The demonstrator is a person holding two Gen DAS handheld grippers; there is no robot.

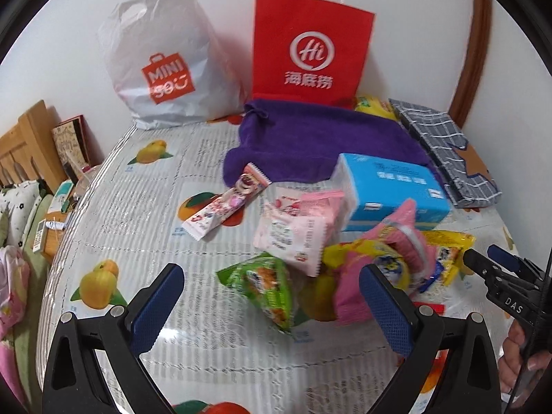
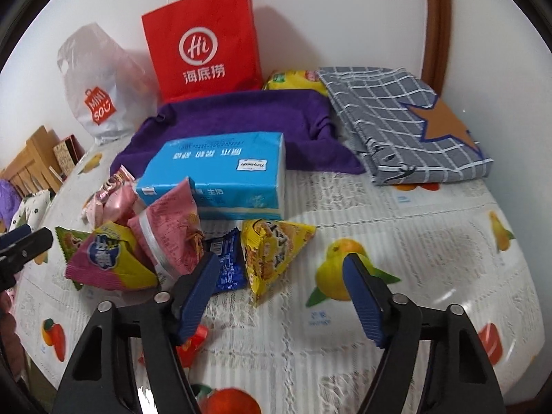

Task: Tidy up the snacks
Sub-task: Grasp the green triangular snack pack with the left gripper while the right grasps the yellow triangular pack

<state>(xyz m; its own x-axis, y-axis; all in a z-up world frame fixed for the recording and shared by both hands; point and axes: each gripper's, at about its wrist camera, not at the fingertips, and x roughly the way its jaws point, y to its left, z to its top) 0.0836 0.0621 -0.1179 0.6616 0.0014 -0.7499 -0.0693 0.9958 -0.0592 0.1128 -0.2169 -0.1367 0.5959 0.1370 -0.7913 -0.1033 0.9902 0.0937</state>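
While both claws gape, yellow snack pkt lies btwn right claw.

left gripper gapes over green snack packet (pads clear).

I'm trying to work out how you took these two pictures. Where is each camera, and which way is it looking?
Left wrist view: sits on the left gripper, looking forward and down at the snack pile, nearest the green snack packet; its two blue fingers show, plus the right gripper and a hand.
Right wrist view: sits on the right gripper, facing the yellow snack packet; its fingers show, and the left gripper's tip.
Both share the blue tissue pack, purple towel, and red paper bag.
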